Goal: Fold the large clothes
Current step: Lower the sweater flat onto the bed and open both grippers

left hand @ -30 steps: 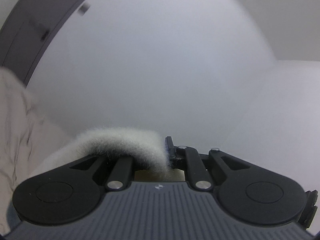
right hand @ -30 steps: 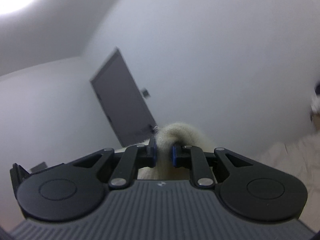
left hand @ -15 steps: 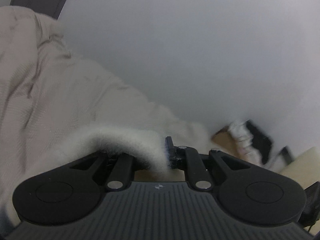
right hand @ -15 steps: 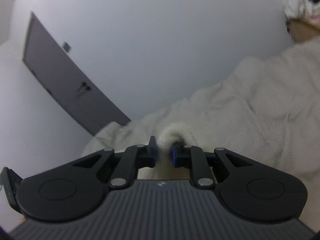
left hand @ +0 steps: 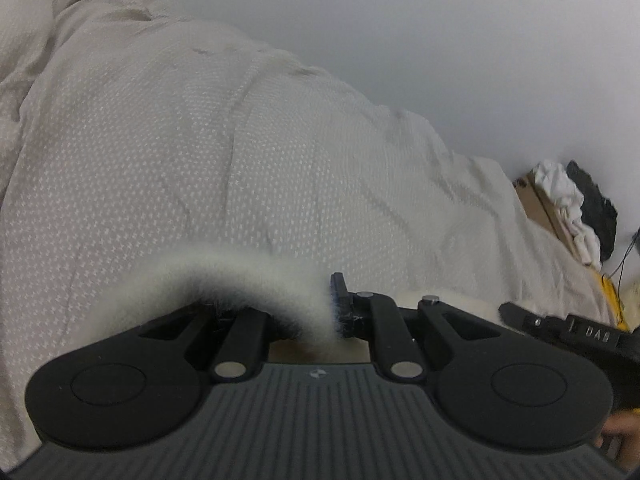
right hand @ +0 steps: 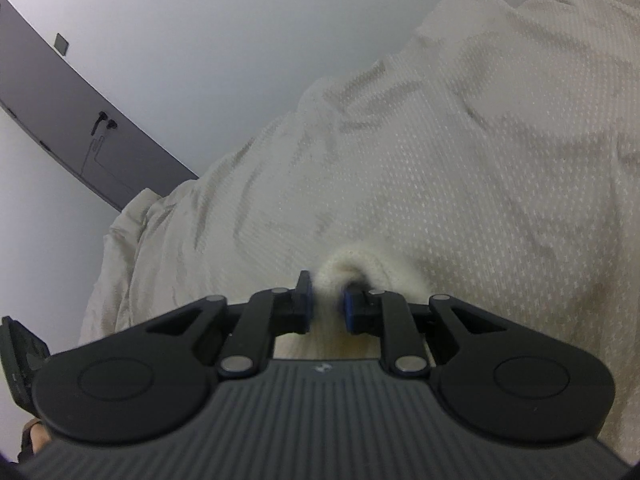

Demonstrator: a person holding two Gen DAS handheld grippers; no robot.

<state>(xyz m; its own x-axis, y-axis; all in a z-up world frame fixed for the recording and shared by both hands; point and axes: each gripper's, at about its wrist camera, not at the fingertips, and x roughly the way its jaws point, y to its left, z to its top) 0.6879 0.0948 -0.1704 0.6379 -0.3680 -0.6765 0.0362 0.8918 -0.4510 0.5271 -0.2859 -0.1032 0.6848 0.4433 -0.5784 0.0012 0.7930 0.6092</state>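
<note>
Both grippers are locked on the same piece here. The left gripper (left hand: pixel 320 312) has its jaws clamped on a fuzzy white garment (left hand: pixel 224 276), and what a soft-looking thing it is: thick, fluffy pile, cream-white, the nap blurring at the edges. From the left wrist view it arches out of the jaws and sweeps over the near-side finger in a broad furry band, hiding that finger's tip completely, while the other blue-padded finger (left hand: pixel 339 308) presses in against its edge.

Over to the right wrist view, and the right gripper (right hand: pixel 329 304) is clamped on the garment too. Here the fabric bunches into a small rounded hump (right hand: pixel 356 268) poking up between the two blue pads, with more of it spilling down beneath the jaws toward the gripper body.

Behind all this lies the bed, covered by a beige textured blanket (left hand: pixel 200 140) with a fine dotted weave, rumpled into ridges and folds. The garment hangs at the jaws just above that blanket; whether it touches the bed, I cannot tell.

Far side of the left view: a cardboard box (left hand: pixel 538 204) with white and dark cloth heaped on it. In the right view, a dark grey door (right hand: pixel 80 128) against the pale wall.
</note>
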